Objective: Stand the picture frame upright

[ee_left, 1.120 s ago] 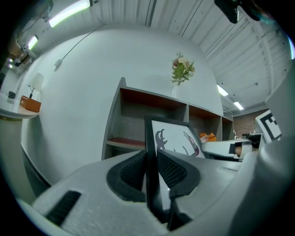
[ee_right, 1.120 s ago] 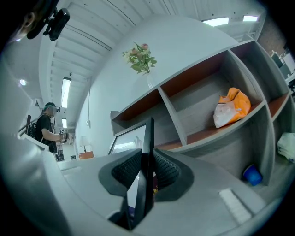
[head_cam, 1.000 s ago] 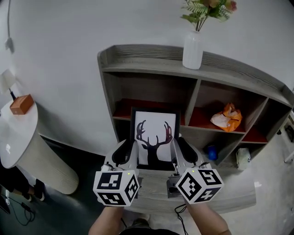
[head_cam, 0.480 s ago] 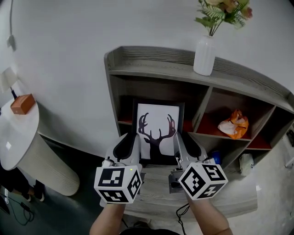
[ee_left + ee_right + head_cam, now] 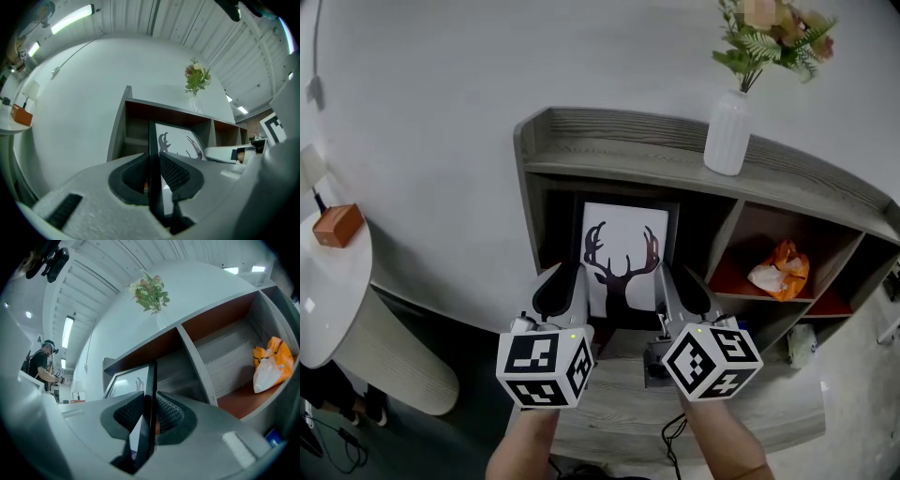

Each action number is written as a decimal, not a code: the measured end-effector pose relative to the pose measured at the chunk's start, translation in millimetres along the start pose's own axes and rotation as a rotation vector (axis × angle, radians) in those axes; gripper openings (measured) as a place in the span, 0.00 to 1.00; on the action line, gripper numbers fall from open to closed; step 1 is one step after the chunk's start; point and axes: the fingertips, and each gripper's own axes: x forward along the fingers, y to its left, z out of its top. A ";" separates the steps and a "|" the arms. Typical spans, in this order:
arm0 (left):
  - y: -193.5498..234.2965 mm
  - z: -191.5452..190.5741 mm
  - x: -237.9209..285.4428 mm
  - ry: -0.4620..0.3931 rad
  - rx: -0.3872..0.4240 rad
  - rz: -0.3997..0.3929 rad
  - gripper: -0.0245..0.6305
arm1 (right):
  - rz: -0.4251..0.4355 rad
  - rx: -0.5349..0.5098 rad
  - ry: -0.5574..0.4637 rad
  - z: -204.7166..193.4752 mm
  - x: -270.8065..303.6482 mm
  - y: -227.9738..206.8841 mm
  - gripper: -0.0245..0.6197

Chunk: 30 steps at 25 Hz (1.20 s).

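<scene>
Left gripper (image 5: 152, 171) and right gripper (image 5: 149, 413) each clamp a side edge of the deer picture frame (image 5: 623, 267) between them. It looks stiff, light and likely glass-fronted, so grip gently.

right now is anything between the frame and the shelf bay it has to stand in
nothing visible does. left tongs and right tongs are shut on the picture frame, inside the left bay of the shelf; that bay shows no other object, though the space behind the frame is hidden
</scene>
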 end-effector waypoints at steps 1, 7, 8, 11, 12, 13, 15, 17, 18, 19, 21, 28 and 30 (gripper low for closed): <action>1.2 1.2 3.9 -0.001 0.006 -0.003 0.14 | -0.006 0.000 -0.002 0.0 3.4 -1.2 0.14; 7.8 8.4 27.3 -0.020 0.040 -0.012 0.14 | -0.039 -0.006 -0.011 1.8 24.1 -9.0 0.14; 8.4 9.5 31.0 -0.027 0.044 -0.014 0.14 | -0.044 -0.010 -0.015 2.9 27.0 -10.3 0.14; 9.3 10.3 41.3 -0.040 0.053 -0.019 0.14 | -0.059 -0.025 -0.023 5.8 34.2 -14.2 0.14; 9.6 10.6 44.4 -0.041 0.054 -0.021 0.14 | -0.064 -0.030 -0.025 6.6 36.5 -15.5 0.14; 9.9 11.2 47.6 -0.042 0.057 -0.023 0.14 | -0.069 -0.035 -0.027 7.6 39.1 -16.8 0.14; 9.5 12.8 54.4 -0.041 0.070 -0.030 0.14 | -0.080 -0.048 -0.030 10.1 44.1 -20.1 0.13; 8.6 13.4 60.5 -0.039 0.081 -0.038 0.14 | -0.090 -0.062 -0.032 12.3 48.4 -23.4 0.13; 8.8 13.3 63.1 -0.038 0.084 -0.041 0.14 | -0.094 -0.069 -0.033 12.9 50.5 -24.7 0.13; 9.6 12.8 65.7 -0.036 0.084 -0.042 0.14 | -0.096 -0.075 -0.032 13.0 52.8 -25.8 0.13; 11.6 10.5 70.6 -0.030 0.079 -0.039 0.14 | -0.100 -0.086 -0.029 12.2 57.5 -27.8 0.13; 13.1 4.6 83.6 -0.016 0.090 -0.044 0.14 | -0.114 -0.100 -0.021 10.7 68.6 -36.2 0.13; 12.9 4.9 87.0 -0.014 0.102 -0.050 0.14 | -0.117 -0.107 -0.024 11.1 70.2 -37.7 0.13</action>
